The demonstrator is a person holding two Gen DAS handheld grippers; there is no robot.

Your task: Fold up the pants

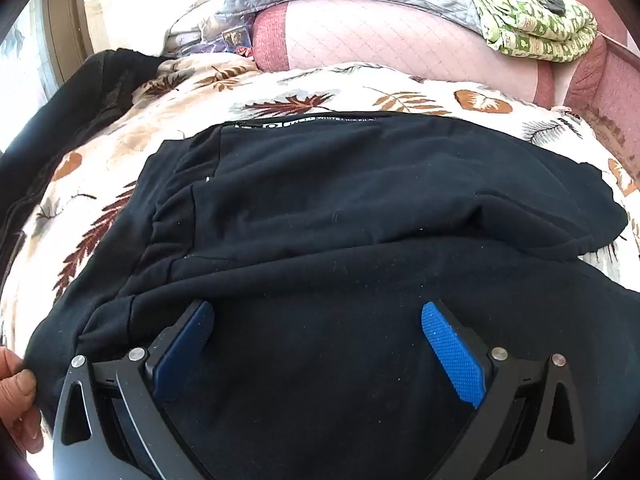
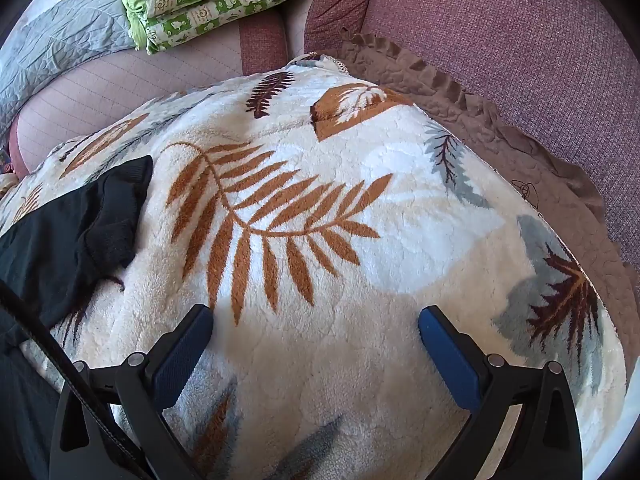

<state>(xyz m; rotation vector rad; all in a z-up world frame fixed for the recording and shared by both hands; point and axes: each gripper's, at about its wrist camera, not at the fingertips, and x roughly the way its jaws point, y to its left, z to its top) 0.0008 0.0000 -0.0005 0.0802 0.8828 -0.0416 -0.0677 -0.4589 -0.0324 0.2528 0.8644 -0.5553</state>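
Black pants (image 1: pixel 328 208) lie folded over themselves on a white fleece blanket with leaf print (image 1: pixel 120 132). A waistband label shows at their far edge. My left gripper (image 1: pixel 318 312) is open and empty, hovering just above the near part of the pants. In the right wrist view only a cuffed end of the pants (image 2: pixel 80 220) shows at the left edge. My right gripper (image 2: pixel 316 316) is open and empty over the bare leaf blanket (image 2: pixel 320 220), to the right of the pants.
A person's bare fingers (image 1: pixel 16 392) touch the pants' near left edge. Another dark garment (image 1: pixel 72 112) lies at far left. A green patterned quilt (image 2: pixel 208 4), a grey quilt (image 2: pixel 52 48) and mauve sofa cushions (image 2: pixel 500 48) lie beyond the blanket. A brown ruffled cover (image 2: pixel 500 136) edges its right side.
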